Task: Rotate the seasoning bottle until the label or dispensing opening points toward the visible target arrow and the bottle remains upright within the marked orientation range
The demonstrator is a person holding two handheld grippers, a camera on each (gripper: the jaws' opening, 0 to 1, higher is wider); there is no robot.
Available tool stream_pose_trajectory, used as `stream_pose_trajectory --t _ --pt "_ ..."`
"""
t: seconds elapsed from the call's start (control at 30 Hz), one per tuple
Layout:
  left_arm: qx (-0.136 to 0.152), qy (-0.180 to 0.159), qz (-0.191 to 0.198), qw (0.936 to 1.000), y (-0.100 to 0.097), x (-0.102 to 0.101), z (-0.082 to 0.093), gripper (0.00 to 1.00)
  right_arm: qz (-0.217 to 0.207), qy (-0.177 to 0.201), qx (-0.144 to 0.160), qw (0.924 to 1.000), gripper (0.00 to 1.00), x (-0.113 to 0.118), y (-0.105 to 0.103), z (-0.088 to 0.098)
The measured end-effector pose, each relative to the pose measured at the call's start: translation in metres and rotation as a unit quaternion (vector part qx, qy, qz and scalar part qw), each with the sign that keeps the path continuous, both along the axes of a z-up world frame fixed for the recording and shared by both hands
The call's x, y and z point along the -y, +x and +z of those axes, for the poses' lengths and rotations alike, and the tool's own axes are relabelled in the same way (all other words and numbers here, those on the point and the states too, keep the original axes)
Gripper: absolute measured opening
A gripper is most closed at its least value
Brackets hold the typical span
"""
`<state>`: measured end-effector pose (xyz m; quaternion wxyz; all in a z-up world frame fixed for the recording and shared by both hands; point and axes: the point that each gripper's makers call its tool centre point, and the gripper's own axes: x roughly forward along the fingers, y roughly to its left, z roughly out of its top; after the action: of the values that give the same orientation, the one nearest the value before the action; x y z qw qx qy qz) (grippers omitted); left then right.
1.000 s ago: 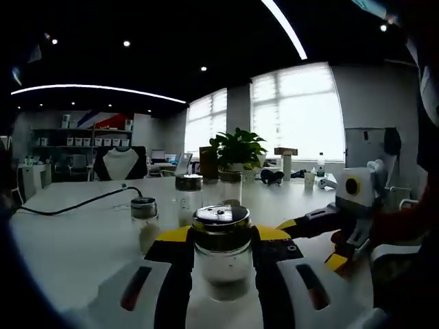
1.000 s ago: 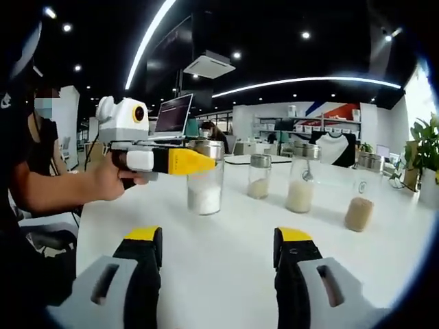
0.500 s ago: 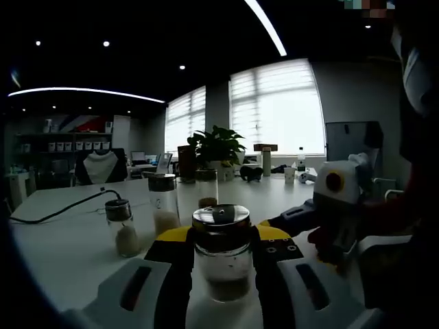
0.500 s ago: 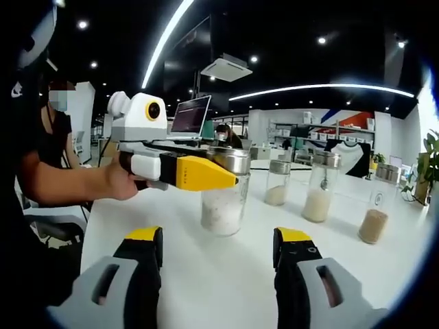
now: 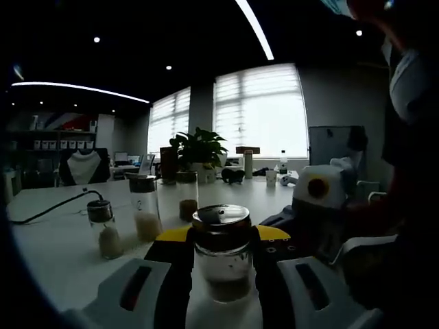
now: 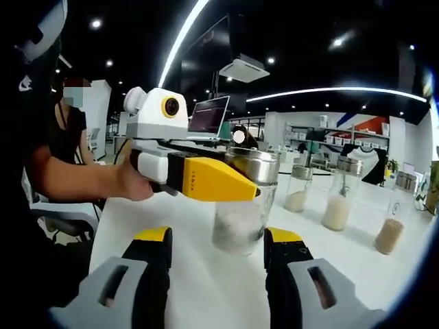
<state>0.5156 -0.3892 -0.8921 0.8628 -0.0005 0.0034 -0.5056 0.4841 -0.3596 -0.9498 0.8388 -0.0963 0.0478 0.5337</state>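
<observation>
Glass seasoning bottle (image 5: 221,253), steel lid, upright

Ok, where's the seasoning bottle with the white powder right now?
The seasoning bottle sits between the left tongs, low in the middle of the left gripper view. In the right gripper view it stands on the white table, just beyond the right tongs.

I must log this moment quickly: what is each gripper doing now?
Left gripper: shut on the seasoning bottle.
Right gripper: open, holding nothing.
</observation>
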Motion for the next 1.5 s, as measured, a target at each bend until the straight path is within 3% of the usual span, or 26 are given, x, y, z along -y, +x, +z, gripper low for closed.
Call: stream_pose_trajectory --t 0.27,0.4,0.53,0.93,1.17,1.27,1.37,1.5 --pt "-0.001 -0.003 -0.024 0.9997 -0.007 0.001 0.001 0.35 -0.003 0.003 -0.003 1.0 0.45 -0.003 0.006 0.0" --pt "-0.002 -0.007 -0.045 0.999 -0.013 0.002 0.002 0.35 -0.008 0.0 0.001 1.0 0.33 -0.002 0.009 0.001" --pt "-0.008 -0.017 -0.055 0.9983 -0.015 0.002 0.003 0.35 -0.002 0.022 -0.017 0.9996 0.33 -0.003 0.007 0.005" --pt "-0.007 -0.017 -0.094 0.9954 -0.025 0.002 -0.001 0.35 0.022 0.002 -0.036 0.9991 0.34 -0.012 -0.001 -0.005" --pt "-0.003 -0.038 -0.106 0.9936 -0.026 0.001 0.006 0.35 0.025 0.02 -0.059 0.9978 0.33 -0.013 -0.003 0.003" --pt "0.011 -0.064 -0.102 0.9926 -0.024 0.001 0.015 0.35 0.016 0.041 -0.066 0.9968 0.33 -0.014 -0.001 0.01" --pt "0.038 -0.075 -0.058 0.9948 -0.015 0.0 0.021 0.35 -0.036 0.057 -0.062 0.9958 0.33 -0.008 0.014 0.016" --pt "0.028 -0.082 0.002 0.9962 -0.005 -0.004 0.021 0.34 -0.071 0.061 -0.058 0.9939 0.33 -0.004 0.024 0.017"
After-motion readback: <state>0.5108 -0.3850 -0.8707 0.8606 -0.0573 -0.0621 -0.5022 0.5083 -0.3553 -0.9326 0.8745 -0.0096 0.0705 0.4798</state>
